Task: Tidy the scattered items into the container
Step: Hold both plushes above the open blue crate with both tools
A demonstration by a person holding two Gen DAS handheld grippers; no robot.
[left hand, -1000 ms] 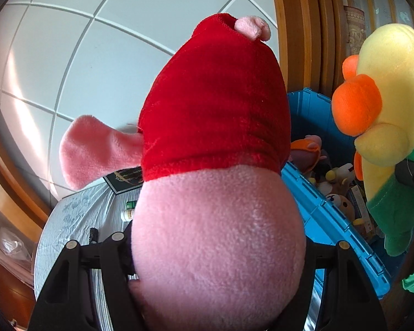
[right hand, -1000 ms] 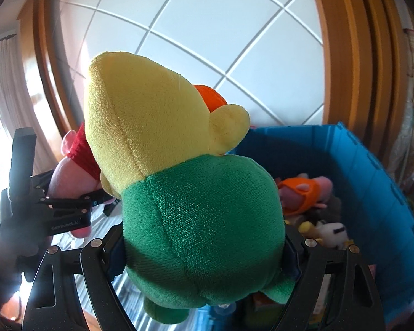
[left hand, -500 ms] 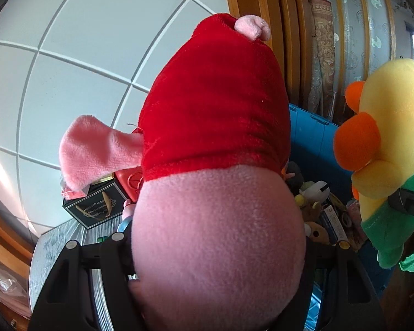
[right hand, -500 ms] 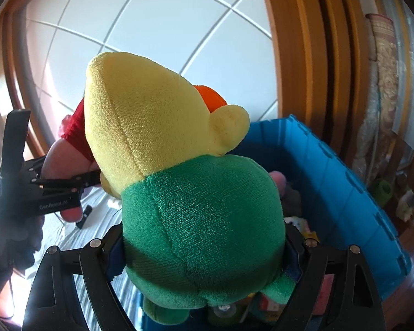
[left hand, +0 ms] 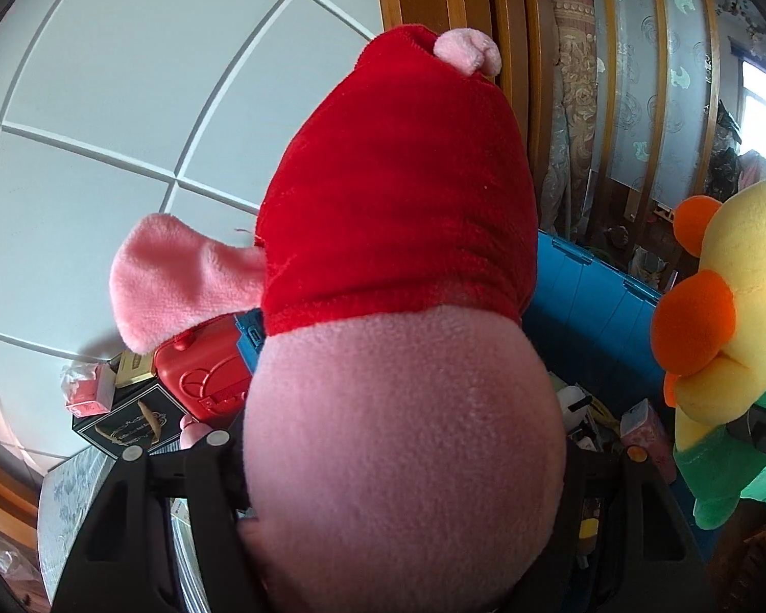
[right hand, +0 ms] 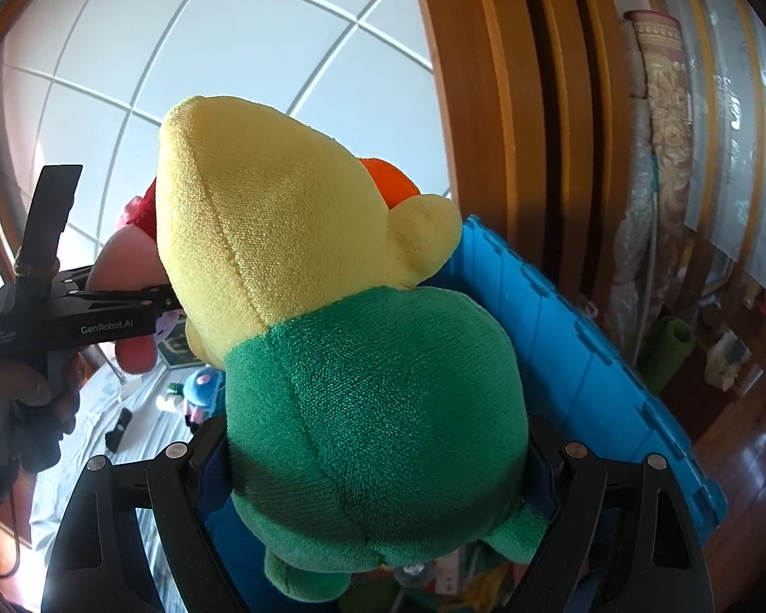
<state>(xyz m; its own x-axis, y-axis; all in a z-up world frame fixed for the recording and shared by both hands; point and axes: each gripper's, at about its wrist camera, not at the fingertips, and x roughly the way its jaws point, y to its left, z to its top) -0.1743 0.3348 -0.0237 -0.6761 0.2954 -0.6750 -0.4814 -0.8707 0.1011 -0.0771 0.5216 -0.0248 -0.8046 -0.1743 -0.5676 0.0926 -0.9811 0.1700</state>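
Note:
My left gripper [left hand: 403, 465] is shut on a pink pig plush in a red dress [left hand: 398, 265], held in the air and filling the left wrist view. My right gripper [right hand: 378, 454] is shut on a yellow duck plush in a green top [right hand: 362, 383], held above the blue container [right hand: 551, 352]. The duck also shows at the right of the left wrist view [left hand: 730, 316]. The left gripper with the pig shows at the left of the right wrist view [right hand: 122, 296]. The blue container [left hand: 587, 296] holds several small toys.
A red case [left hand: 204, 378], a black box [left hand: 127, 424] and a small red-and-white pack [left hand: 84, 388] lie on the patterned table [left hand: 66, 505] left of the container. A small blue toy [right hand: 201, 388] and a black item [right hand: 117, 426] lie on the table. Wooden frames stand behind.
Both grippers have swung to the right with their plush toys still held. The container's far wall and the room behind it have come into view.

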